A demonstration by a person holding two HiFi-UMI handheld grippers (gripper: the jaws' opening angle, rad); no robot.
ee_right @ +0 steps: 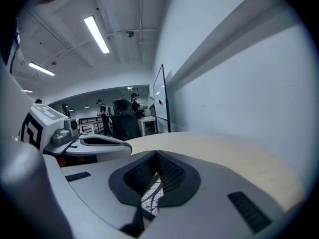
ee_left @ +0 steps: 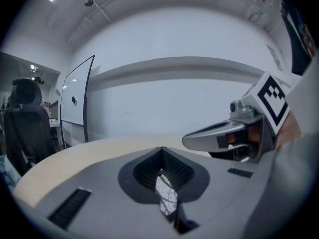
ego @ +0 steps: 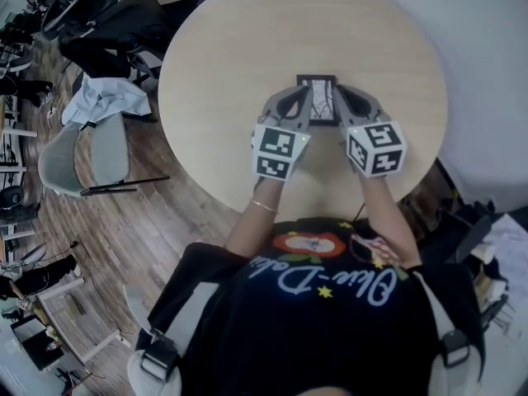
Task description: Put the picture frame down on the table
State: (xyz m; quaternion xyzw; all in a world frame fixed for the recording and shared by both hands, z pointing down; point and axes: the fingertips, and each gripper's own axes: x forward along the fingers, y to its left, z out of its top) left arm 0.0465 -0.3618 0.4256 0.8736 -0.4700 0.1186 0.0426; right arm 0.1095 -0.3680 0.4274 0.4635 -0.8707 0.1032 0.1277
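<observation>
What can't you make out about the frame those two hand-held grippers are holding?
1. What the picture frame shows: it is too small in the head view, and each gripper view shows only a sliver between its jaws.
2. Whether it rests on the table: no gap shows from above, and the left hand-held gripper and right hand-held gripper each block their own view's lower part.

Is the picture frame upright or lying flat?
Roughly flat, face up: the head view looks onto the picture frame, left gripper and right gripper shut on its sides. Touching the table: cannot tell.
</observation>
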